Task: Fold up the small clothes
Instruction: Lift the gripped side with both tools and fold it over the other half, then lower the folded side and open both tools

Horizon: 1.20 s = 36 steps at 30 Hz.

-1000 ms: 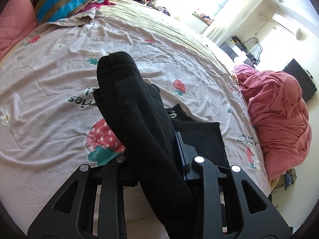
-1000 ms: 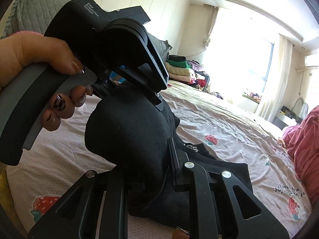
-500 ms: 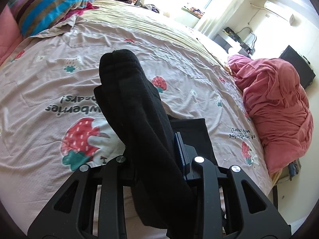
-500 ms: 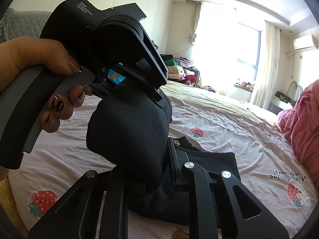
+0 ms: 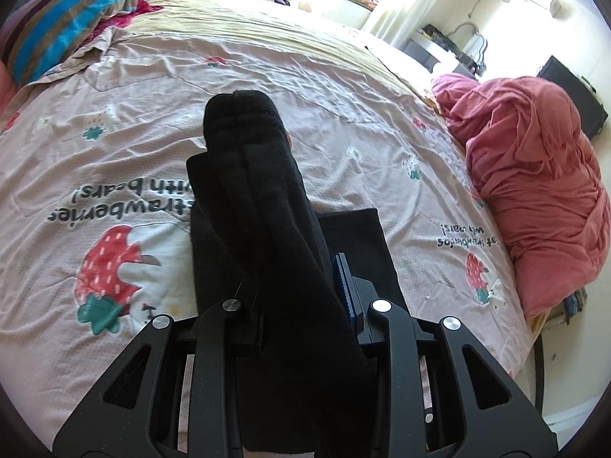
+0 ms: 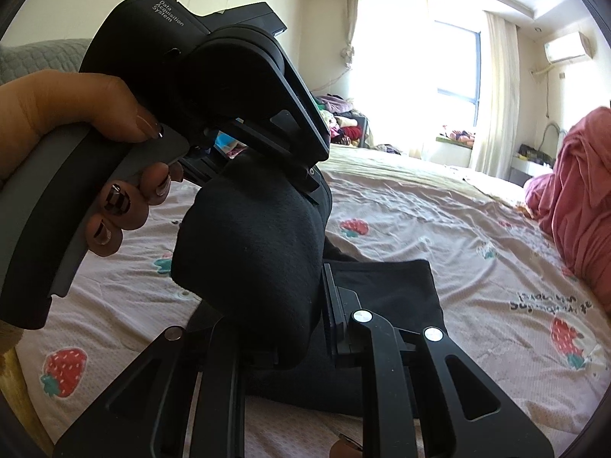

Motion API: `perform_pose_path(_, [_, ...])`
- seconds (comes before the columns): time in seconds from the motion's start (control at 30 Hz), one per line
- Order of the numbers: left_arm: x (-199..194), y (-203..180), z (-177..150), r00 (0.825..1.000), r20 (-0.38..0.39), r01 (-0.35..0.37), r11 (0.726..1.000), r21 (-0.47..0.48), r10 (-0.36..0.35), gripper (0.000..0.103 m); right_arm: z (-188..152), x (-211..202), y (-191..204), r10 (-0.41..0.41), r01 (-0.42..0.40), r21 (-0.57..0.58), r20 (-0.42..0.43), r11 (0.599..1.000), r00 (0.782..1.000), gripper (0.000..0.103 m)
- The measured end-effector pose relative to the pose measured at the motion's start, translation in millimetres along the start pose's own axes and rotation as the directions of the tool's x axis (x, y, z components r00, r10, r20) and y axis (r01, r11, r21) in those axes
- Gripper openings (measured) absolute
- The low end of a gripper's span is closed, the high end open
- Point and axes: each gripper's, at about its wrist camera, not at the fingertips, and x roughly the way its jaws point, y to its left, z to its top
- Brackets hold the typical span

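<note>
Your left gripper (image 5: 298, 297) is clamped on the black sock (image 5: 263, 206), whose long axis runs from the jaws away toward the striped pillow (image 5: 68, 19), toe end farthest. Your right gripper (image 6: 294, 328) clenches the sock's other end, lifted above the strawberry bedsheet (image 5: 114, 175), over the black folded garment (image 6: 397, 290).

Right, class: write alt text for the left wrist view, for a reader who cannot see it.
A black sock is clamped between the fingers of the left gripper and sticks out over a bed with a pink strawberry-print sheet. Flat black clothing lies on the sheet beneath it, and a heap of red fabric sits at the right edge.
</note>
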Motion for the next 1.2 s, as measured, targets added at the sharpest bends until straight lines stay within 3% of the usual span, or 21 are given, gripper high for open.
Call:
perform_pose_path(0.5, [50,-31,-6,0.997,-0.076,-0.008,1.0,0.026,0.01,0.022,-21,7,-44,0.05,-0.033,0.181,-0.093,0.983,0.994,0.016])
perform_pose_path(0.77, [71,-40,-11,0.993,-0.112,-0.015,0.999,0.031,0.019,0.027,-32,13,-63,0.12,-0.075,0.286,-0.144,0.955,0.982,0.016])
perform_pose_path(1.07, [86,-48,-13,0.992,-0.129,-0.003,1.0,0.011,0.004,0.04,-38,17,-78,0.191,-0.113,0.393,-0.166,0.913,0.967,0.017])
perform_pose_path(1.2, [91,-48,-14,0.99,-0.138,0.031,0.999,-0.011,-0.032,0.06,-44,19,-86,0.232,-0.129,0.461,-0.173,0.878,0.957,0.019])
